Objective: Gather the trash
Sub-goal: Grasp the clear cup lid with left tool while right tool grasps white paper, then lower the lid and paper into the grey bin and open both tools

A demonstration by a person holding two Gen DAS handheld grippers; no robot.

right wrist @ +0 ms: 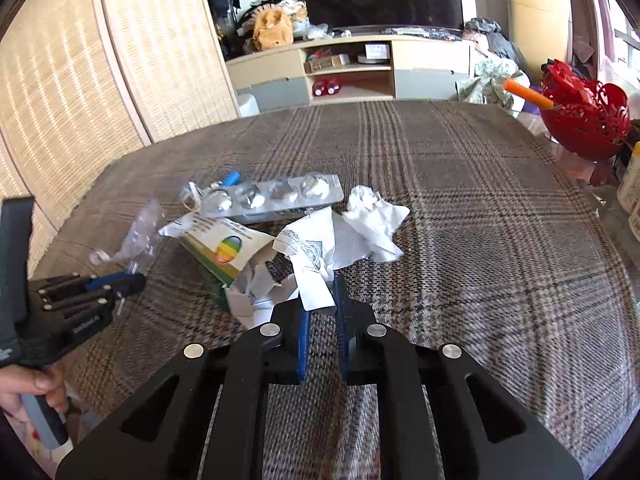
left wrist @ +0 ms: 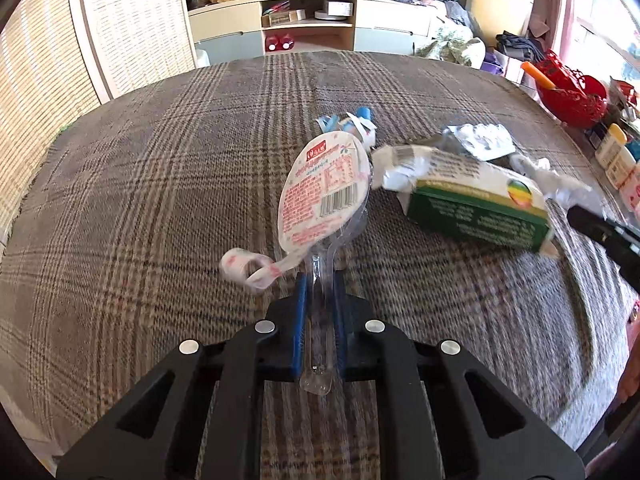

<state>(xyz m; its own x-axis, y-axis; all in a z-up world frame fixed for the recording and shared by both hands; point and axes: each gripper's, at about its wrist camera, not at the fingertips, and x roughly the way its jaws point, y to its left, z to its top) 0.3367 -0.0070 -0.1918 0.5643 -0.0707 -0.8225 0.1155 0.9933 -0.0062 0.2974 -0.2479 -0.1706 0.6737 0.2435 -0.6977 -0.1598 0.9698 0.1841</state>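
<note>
Plaid cloth [left wrist: 160, 184], crumpled white paper [right wrist: 372, 216]

Printing is seen, but none can be read.
A barcode [left wrist: 339, 199] and blurred pink print are carried by the oval lid [left wrist: 320, 192]; blurred white lines are borne by the green box [left wrist: 480, 220] at three o'clock from it.

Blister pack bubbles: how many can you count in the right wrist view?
4, in one row along the silver blister pack, which lies at the far side of the trash pile behind the green box. Its left end is partly covered by clutter, so another may be hidden.
</note>
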